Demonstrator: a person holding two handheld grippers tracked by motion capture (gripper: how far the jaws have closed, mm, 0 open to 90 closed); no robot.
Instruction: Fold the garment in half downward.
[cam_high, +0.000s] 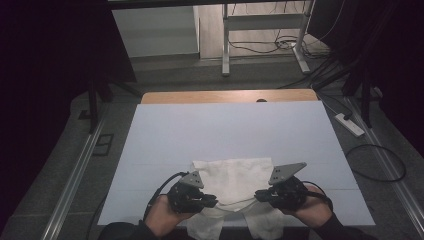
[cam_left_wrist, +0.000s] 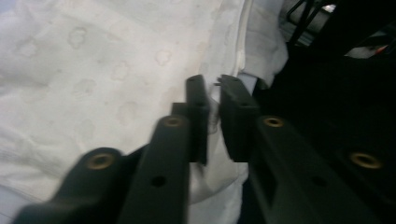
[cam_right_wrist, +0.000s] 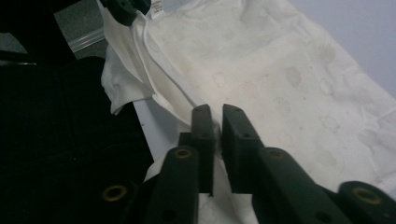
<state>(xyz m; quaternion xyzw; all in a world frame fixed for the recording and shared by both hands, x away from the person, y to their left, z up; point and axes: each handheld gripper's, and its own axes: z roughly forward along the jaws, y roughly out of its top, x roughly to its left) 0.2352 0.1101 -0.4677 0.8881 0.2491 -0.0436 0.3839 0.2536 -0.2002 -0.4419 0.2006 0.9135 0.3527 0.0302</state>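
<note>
A white cloth with a faint printed pattern lies at the front of the white table sheet. Two of its ends hang over the front edge. My left gripper is at the cloth's left front hem and my right gripper is at the right front hem. A sagging strip of hem runs between them. In the left gripper view the cloth spreads out to the left, and the left gripper has its jaws slightly apart with a fold in the gap. The right gripper stands the same way over the cloth.
The sheet covers a wooden table whose far edge shows at the back. Beyond it stand a desk's metal legs and floor cables. A power strip lies on the floor at the right. Dark curtains flank both sides.
</note>
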